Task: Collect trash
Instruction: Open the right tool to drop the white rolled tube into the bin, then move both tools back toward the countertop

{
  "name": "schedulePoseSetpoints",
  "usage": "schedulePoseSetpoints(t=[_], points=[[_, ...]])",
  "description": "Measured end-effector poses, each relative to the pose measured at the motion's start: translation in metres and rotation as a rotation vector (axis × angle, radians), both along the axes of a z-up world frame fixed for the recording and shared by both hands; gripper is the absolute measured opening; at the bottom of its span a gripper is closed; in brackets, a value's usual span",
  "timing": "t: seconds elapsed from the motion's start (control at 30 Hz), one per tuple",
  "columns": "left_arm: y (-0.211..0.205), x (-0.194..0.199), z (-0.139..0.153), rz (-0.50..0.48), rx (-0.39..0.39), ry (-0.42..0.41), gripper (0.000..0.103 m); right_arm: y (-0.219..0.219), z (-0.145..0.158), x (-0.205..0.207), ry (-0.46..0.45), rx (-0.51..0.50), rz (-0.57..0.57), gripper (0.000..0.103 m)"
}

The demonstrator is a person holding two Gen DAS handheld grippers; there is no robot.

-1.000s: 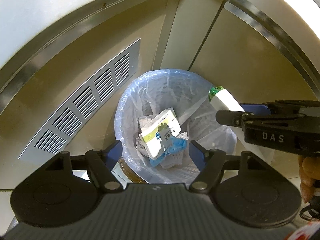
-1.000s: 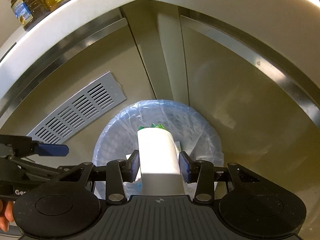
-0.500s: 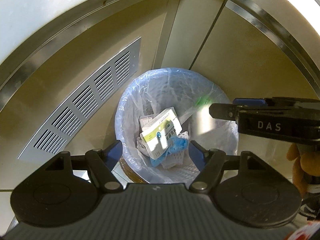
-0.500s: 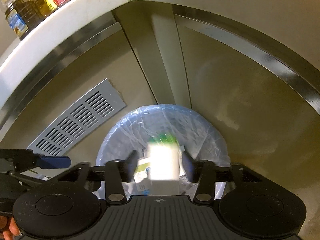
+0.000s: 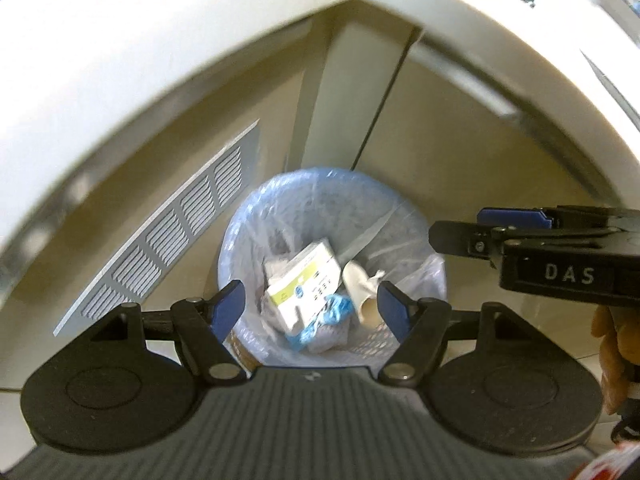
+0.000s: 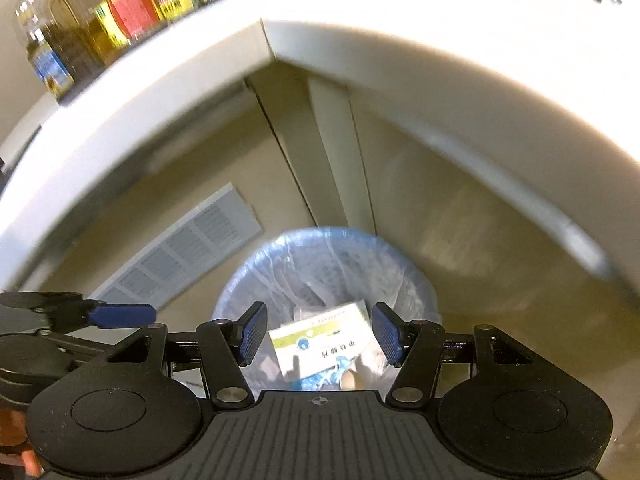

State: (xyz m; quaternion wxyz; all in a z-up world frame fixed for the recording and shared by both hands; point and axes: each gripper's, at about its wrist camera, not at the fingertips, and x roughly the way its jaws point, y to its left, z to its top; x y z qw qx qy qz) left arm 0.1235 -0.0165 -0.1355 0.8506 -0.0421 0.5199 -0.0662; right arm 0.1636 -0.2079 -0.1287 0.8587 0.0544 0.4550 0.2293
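Observation:
A round bin lined with a blue plastic bag stands on the floor in a cabinet corner. Inside lie a white and yellow-green box, a blue crumpled piece and a white paper cup on its side. My left gripper is open and empty above the bin's near rim. My right gripper is open and empty above the bin; it also shows in the left wrist view at the right.
A white countertop edge overhangs the corner. A grey vent grille is set in the left cabinet panel. Oil and sauce bottles stand on the counter at the upper left.
My right gripper opened and the white cup fell from it into the bin. Both grippers have since risen, so the bin looks smaller and more counter shows.

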Motion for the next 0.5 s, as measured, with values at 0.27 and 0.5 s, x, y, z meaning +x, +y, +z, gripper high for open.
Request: schedulePoseSetpoints(t=[0.27,0.5], points=[[-0.014,0.0,0.062,-0.072,-0.021,-0.14,0.07,-0.014,0.069,-0.015,-0.153,0.051,-0.092,0.058],[-0.008,0.012,0.111,-0.06,-0.024,-0.276,0.07,-0.024,0.117,-0.013,-0.273,0.053,-0.164,0.058]])
